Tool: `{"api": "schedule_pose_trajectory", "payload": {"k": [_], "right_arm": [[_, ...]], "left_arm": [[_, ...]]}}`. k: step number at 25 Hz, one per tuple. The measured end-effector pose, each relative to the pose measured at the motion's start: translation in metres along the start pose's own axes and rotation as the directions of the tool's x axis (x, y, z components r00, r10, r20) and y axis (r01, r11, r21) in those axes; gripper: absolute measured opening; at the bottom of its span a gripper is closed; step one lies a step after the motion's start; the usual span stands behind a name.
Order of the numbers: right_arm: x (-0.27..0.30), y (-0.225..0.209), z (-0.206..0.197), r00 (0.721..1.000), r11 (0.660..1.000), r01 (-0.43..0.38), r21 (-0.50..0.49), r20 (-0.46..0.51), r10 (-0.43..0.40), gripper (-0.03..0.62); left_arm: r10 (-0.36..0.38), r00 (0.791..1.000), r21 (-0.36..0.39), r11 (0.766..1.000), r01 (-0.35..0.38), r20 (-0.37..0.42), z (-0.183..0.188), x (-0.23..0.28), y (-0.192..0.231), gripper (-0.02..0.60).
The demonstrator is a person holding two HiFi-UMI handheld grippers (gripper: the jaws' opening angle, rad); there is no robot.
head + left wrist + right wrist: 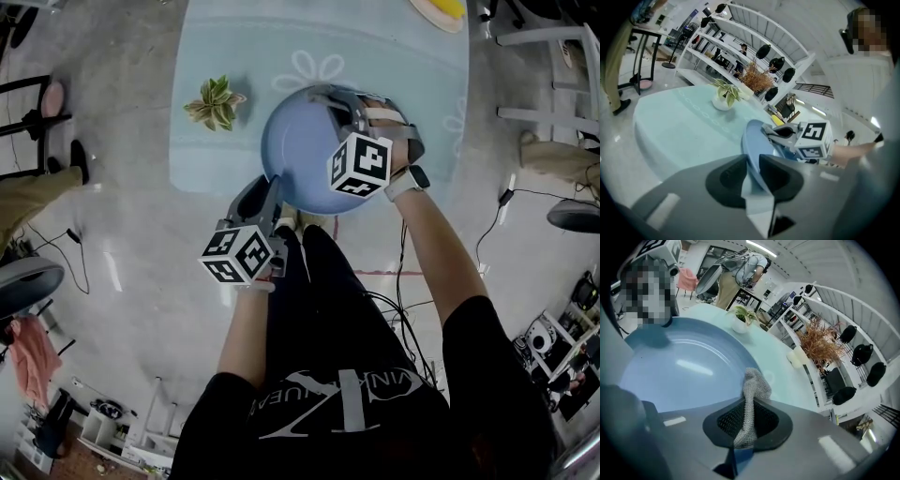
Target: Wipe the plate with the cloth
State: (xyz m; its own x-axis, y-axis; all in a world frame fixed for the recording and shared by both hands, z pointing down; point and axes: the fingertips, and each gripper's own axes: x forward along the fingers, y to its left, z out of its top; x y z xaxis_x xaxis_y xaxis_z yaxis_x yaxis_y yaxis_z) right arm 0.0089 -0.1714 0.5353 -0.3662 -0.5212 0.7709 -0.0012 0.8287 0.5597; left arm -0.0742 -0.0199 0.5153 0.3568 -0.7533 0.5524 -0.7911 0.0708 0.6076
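Blue plate tilted, grey mesh cloth bunched

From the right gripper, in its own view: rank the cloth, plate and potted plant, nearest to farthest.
1. cloth: clamped in the jaws of the right gripper.
2. plate: just ahead, to the left.
3. potted plant: beyond the plate's far rim.

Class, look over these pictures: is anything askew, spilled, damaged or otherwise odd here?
Nothing looks spilled or broken. Only oddity: the blue plate stands tilted, not flat on the table, its rim clamped in the left tongs, while the right tongs hold a grey mesh cloth at its face.
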Motion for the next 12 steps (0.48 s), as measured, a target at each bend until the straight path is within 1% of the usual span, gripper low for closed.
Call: {"api": "schedule_pose_trajectory", "payload": {"k": [6,12], "right_arm": [[-0.018,0.009,-0.039,0.996,0.995,-0.021,0.101,-0.082,0.029,0.032],[-0.046,0.031,-0.064,0.989,0.976,-0.057,0.211,-0.120,0.084,0.032]], "left_arm": [[-0.012,1.000,-0.021,1.000,0.012,0.003,-0.001,0.000,0.001,0.000],[-0.029,1.000,-0.045,0.999,0.029,0.004,0.000,-0.002,-0.001,0.000]]}}
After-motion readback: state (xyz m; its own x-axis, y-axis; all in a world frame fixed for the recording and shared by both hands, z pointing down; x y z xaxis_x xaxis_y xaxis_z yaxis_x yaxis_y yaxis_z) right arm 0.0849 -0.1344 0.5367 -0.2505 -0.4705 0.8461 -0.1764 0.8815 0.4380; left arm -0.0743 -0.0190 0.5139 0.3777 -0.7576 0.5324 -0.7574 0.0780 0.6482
